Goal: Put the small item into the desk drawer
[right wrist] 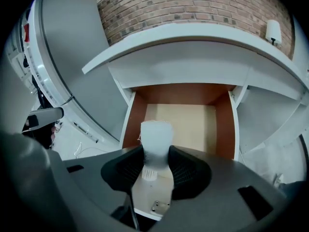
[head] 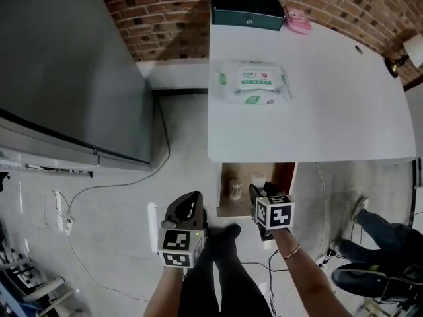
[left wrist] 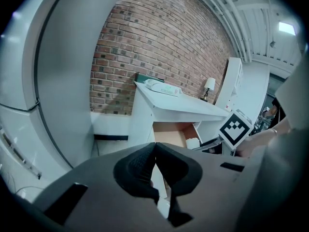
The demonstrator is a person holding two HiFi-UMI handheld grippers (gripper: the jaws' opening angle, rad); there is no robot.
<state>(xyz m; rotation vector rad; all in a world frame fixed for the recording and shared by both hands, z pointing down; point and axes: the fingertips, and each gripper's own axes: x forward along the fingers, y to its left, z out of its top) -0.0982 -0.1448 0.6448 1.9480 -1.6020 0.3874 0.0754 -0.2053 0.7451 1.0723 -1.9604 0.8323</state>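
Note:
The white desk (head: 317,111) has its drawer (head: 225,207) pulled open below the front edge, wooden inside (right wrist: 186,122). My right gripper (head: 260,190) hangs over the drawer's front part, shut on a small white cylindrical item (right wrist: 156,139) that stands upright between the pads; the same item (head: 258,179) shows in the head view. A second small pale object (head: 234,189) stands at the drawer's left side. My left gripper (head: 192,209) is lower left of the drawer over the floor, jaws closed together with nothing in them (left wrist: 155,151).
On the desk lie a pack of wipes (head: 253,82), a dark green box (head: 246,10) and a pink object (head: 297,20) at the back, near a brick wall. A grey panel (head: 66,65) stands left. Cables (head: 112,187) cross the floor. Another person's legs (head: 370,256) are at right.

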